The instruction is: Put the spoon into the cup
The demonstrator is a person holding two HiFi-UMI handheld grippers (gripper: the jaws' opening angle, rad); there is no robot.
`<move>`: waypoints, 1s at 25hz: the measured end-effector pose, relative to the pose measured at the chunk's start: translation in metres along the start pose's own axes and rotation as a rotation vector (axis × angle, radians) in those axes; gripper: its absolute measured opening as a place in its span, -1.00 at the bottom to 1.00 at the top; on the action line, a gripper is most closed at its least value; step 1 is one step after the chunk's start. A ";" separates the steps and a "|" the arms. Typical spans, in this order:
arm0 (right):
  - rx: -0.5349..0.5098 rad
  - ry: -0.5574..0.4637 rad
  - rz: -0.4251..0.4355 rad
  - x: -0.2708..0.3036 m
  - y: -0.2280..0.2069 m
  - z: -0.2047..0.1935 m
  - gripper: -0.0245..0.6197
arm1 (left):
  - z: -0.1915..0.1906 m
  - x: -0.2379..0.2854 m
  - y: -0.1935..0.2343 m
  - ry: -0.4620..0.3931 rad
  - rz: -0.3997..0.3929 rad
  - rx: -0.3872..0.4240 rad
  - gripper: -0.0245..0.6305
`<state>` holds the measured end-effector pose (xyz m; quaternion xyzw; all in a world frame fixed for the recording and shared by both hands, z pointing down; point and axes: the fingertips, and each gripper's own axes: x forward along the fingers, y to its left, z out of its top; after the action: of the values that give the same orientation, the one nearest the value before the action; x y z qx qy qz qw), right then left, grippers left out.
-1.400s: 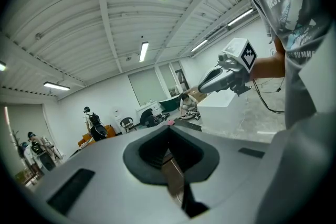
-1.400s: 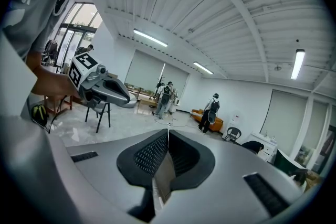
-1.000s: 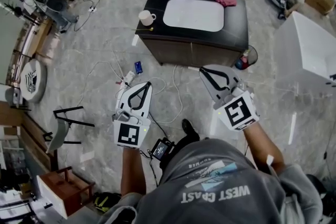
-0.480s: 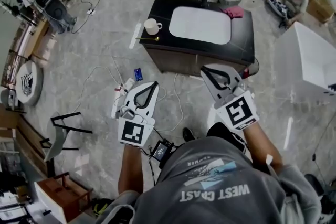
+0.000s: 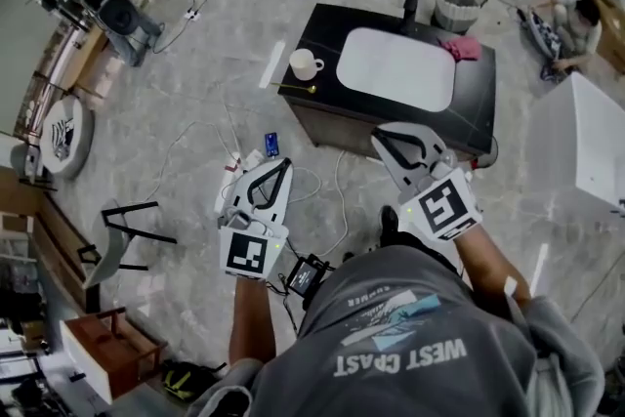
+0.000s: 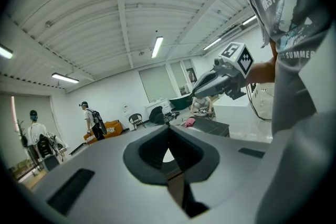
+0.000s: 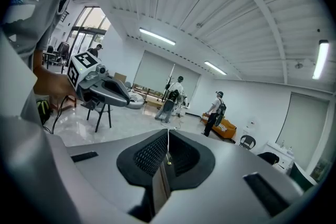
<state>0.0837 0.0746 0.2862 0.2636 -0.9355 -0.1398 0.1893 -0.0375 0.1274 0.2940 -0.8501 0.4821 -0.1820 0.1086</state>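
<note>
Two pairs of tongs are held out low over the grey floor (image 5: 146,132), short of the dark table (image 5: 480,103). The left tongs (image 5: 281,165) and the right tongs (image 5: 377,137) both point toward the table, well apart from each other and from everything on it. Only the head view shows the task's things. The white cup (image 5: 305,64) stands upright at the table's left end, beside the white basin (image 5: 395,68). The gold spoon (image 5: 298,88) lies flat on the top just on the near side of the cup (it is too small there to tell whether the two touch). A pink cloth (image 5: 459,47) sits by the basin's far right corner, and loose cables (image 5: 339,181) trail over the floor between the tongs and the table. What the head view leaves unclear, the tongs' own cameras settle. In the left gripper view the two jaws meet along one seam with nothing held. The right gripper view shows the same, with the jaws pressed together and empty. Each of those views also catches the other pair from the side, along with the room beyond. That includes ceiling strip lights, an orange sofa (image 7: 226,126) by the far wall, and people (image 7: 215,107) standing well away.
</note>
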 end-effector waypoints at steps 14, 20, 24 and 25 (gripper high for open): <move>0.004 -0.026 0.116 0.030 -0.030 -0.019 -0.82 | -0.020 0.030 0.011 0.083 0.089 -0.087 -0.92; 0.012 -0.050 0.157 0.037 -0.047 -0.029 -0.82 | -0.022 0.047 0.012 0.125 0.124 -0.087 -0.92; 0.018 -0.068 0.176 0.042 -0.064 -0.037 -0.82 | -0.022 0.065 0.012 0.149 0.145 -0.091 -0.92; 0.020 -0.071 0.179 0.043 -0.069 -0.039 -0.82 | -0.023 0.071 0.013 0.155 0.148 -0.090 -0.92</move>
<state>0.0972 -0.0119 0.3080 0.1757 -0.9628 -0.1222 0.1649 -0.0239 0.0596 0.3243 -0.7996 0.5581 -0.2170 0.0458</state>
